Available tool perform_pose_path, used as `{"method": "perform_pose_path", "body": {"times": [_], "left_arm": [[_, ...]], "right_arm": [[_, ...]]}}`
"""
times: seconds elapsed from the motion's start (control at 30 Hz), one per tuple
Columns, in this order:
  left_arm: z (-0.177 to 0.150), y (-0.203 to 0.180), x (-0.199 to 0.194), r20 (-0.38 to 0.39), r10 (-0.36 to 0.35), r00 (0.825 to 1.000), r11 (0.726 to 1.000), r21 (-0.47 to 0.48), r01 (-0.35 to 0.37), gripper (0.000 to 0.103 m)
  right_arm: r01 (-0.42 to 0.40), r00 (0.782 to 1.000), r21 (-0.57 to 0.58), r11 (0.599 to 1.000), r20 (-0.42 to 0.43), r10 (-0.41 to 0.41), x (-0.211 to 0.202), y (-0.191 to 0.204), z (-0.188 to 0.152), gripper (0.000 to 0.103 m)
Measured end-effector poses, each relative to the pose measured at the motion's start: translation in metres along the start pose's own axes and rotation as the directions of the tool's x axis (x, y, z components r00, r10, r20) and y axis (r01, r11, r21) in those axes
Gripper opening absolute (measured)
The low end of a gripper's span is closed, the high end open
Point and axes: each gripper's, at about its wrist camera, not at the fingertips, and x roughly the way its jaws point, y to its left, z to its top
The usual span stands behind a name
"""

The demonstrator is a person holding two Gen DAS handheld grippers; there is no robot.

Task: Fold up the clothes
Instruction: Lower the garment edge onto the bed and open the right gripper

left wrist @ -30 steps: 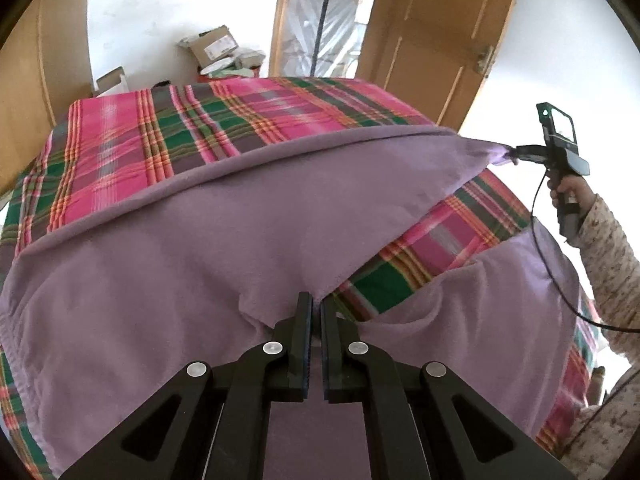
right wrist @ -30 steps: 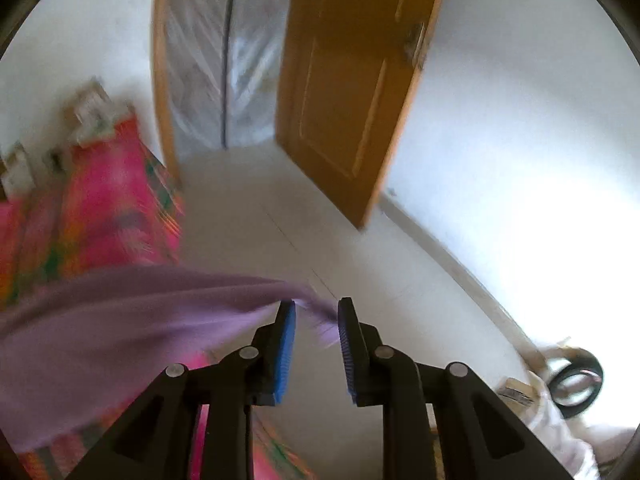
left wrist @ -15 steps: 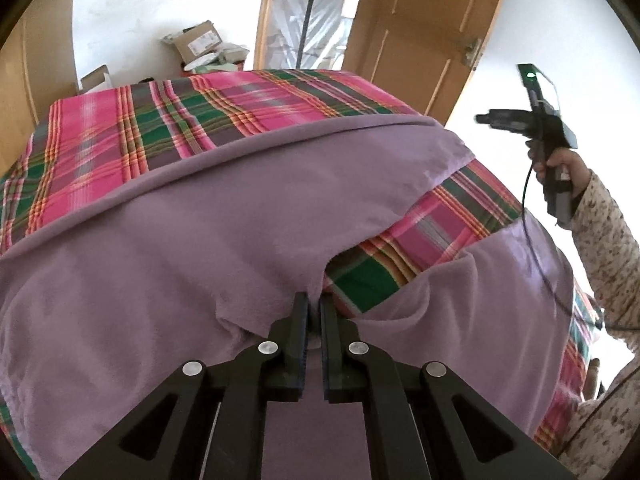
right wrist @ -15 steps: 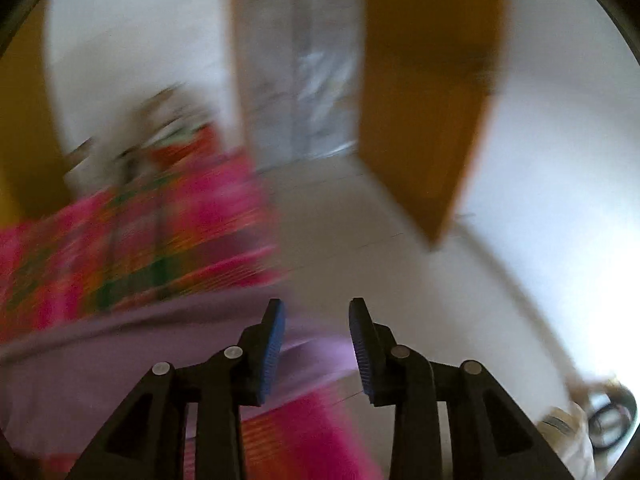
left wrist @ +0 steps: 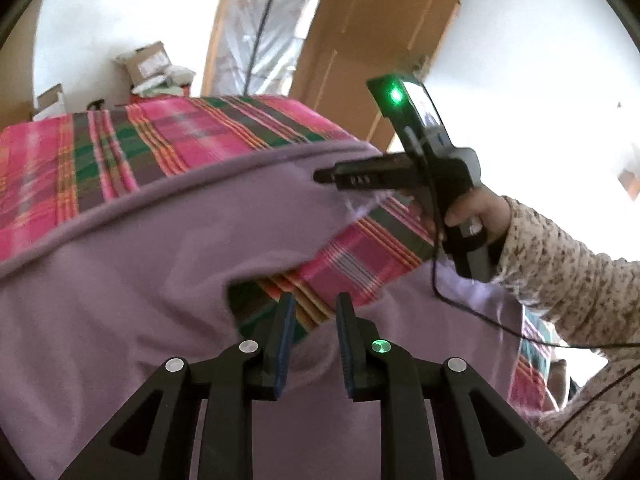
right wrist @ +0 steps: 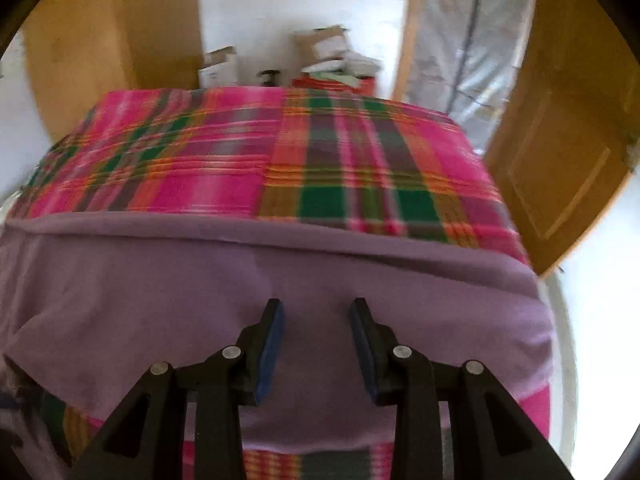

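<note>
Purple garment spread over plaid blanket, far hem folded. Left tool spread above near fold, gripping nothing. Right tool spread, hovering over cloth.

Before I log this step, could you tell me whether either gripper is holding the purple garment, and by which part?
Neither: the left gripper and right gripper are both open above the purple fabric garment.

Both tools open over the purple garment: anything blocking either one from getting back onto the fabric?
Nothing visible. The left tool hangs open right above the purple garment, where it gapes over the plaid blanket. The right tool is open over bare purple fabric.
</note>
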Motion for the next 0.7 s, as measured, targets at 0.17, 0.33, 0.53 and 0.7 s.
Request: {"method": "perform_pose_path", "body": {"times": [0.17,0.33,0.53,0.7], "left_arm": [[0.003,0.055,-0.019,0.032,0.155,0.987,0.982,-0.117,-0.15,0.021],[0.01,0.123,-0.018,-0.015,0.278,0.96,0.937,-0.214,-0.275,0.021],[0.019,0.183,-0.003,-0.055,0.277,0.959,0.91,-0.305,-0.28,0.021],[0.03,0.207,0.0,-0.028,0.276,0.961,0.885,-0.383,-0.266,0.021]], "right_arm": [[0.007,1.0,-0.079,0.997,0.013,-0.006,0.01,0.031,0.008,0.035],[0.046,0.998,-0.104,0.994,0.039,-0.042,0.022,0.045,0.023,0.035],[0.053,0.998,-0.087,0.995,0.028,-0.051,0.043,0.044,0.055,0.035],[0.044,0.999,-0.053,0.998,0.022,-0.043,0.06,0.039,0.077,0.037]]}}
